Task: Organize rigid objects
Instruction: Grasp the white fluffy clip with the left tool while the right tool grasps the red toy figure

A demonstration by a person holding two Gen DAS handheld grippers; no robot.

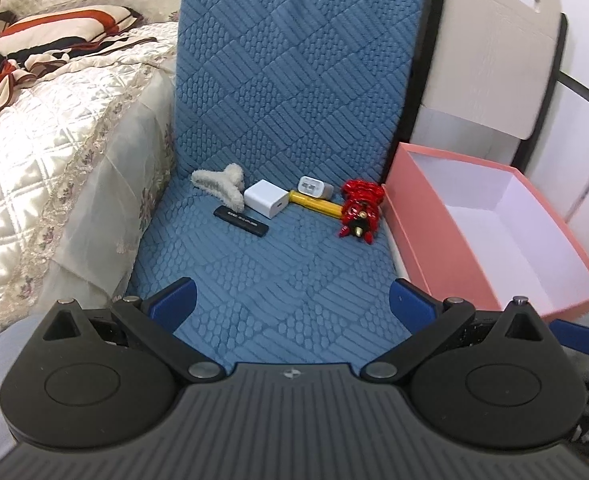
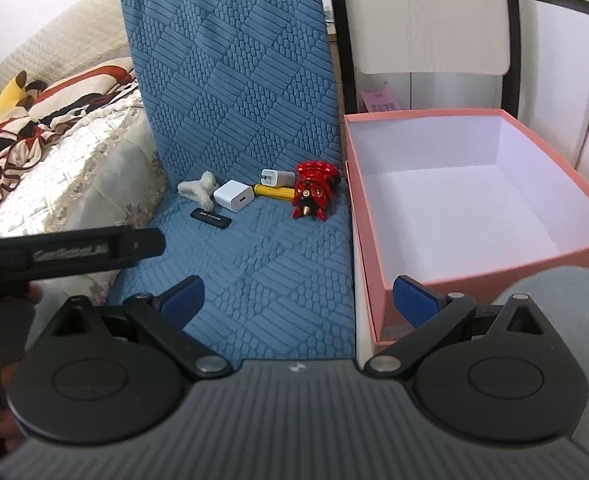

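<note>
Several small objects lie in a row at the back of a blue quilted chair seat [image 1: 278,280]: a fluffy white hair claw [image 1: 220,186], a flat black bar [image 1: 241,222], a white charger cube [image 1: 265,199], a grey plug [image 1: 313,187], a yellow stick [image 1: 316,204] and a red figurine [image 1: 360,206]. The right wrist view shows the same claw [image 2: 199,191], bar [image 2: 211,218], cube [image 2: 233,196], plug [image 2: 278,178], stick [image 2: 274,192] and figurine [image 2: 313,190]. My left gripper [image 1: 292,300] and right gripper [image 2: 298,300] are open and empty, well short of the objects.
An open pink box [image 1: 490,236] with a white inside stands right of the seat, also in the right wrist view [image 2: 474,200]. A bed with a cream quilt [image 1: 54,140] lies to the left. The left gripper's body [image 2: 66,250] crosses the right wrist view's left side.
</note>
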